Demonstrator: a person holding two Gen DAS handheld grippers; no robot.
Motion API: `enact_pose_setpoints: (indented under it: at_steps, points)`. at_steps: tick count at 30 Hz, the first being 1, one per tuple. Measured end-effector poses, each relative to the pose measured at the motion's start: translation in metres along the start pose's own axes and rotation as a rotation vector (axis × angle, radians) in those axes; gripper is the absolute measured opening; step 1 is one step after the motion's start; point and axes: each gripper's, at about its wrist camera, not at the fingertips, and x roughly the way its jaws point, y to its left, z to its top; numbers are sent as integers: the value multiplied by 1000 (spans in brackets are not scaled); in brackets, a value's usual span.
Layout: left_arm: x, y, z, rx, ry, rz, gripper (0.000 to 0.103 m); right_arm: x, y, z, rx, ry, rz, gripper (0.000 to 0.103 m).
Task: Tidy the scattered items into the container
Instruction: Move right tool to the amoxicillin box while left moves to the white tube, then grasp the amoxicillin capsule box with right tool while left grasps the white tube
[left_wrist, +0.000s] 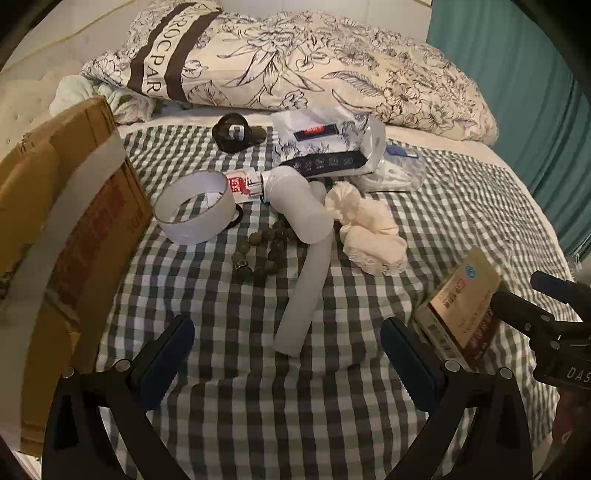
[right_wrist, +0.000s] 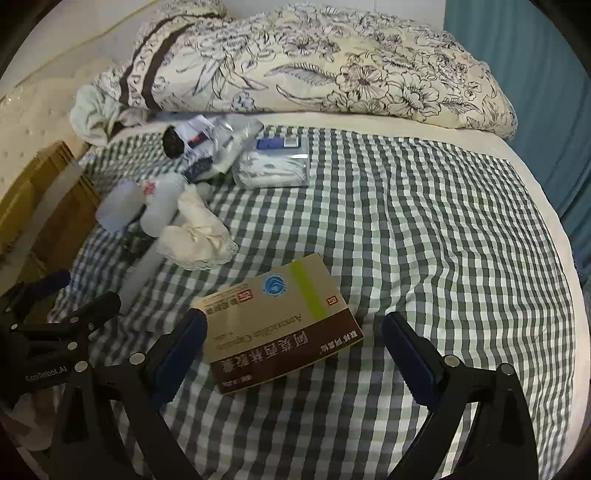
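So we've got both grippers hanging low over the bed (left_wrist: 258, 406), which has a green checked sheet on it. Our left gripper (left_wrist: 286, 343) is spread wide with nothing in it, and the near end of a long white tube (left_wrist: 308, 284) lies on the sheet between its fingers, not touching either one as far as we can see. Our right gripper (right_wrist: 295, 343) is also wide open, with a flat medicine box (right_wrist: 280, 317) lying on the sheet between the fingers. The box's left edge sits right by the left finger, though we can't tell if it's actually touching.

The cardboard box (left_wrist: 74, 221) stands at the left edge of the bed, taped across its side. We can't see into it from here.

The rest of the clutter is bunched up past the tube:
- a white tape ring (left_wrist: 195, 210) just beside the cardboard box
- a bead bracelet (left_wrist: 264, 251) partly under the tube
- a cream cloth (left_wrist: 369, 232) on the tube's right
- a small red and white packet (left_wrist: 242, 186) by the tube's far end
- a tissue pack (left_wrist: 328, 147), with a clear bag (right_wrist: 275, 164) of white stuff beside it
- a black round thing (left_wrist: 234, 133) furthest back

A floral duvet (left_wrist: 295, 62) is heaped across the head of the bed.
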Motion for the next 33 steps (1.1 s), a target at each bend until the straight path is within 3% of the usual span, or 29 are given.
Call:
enact_pose_setpoints:
  at_steps: [3,8,15,18,23,25,27,28,33]
  points:
    - [7,-3,0,19,-15,12,103,10,-16,2,106,49,15,96]
    - [27,-4,1,34,20,22,91,26,-36,-3,304,147,84,96]
    - [47,-5,-4,46,55,6,77,56,-28,-10,412,256,160,96]
    - [50,-6,-2,60,46,-5,70,61,-26,-9,451,241,167,97]
    - [49,-10,1,79,56,-56,22,65,-14,-5,409,225,158,96]
    - [47,-13,-1,101,51,-57,16,62,-16,-5,417,220,165,92]
    - [44,-13,-2,109,50,-69,12,60,-19,-3,414,210,186,75]
    - [42,-12,-2,103,50,-78,10,57,-18,-2,408,200,205,71]
    - [33,-5,-3,40,77,-158,8,42,-12,2,359,167,259,50]
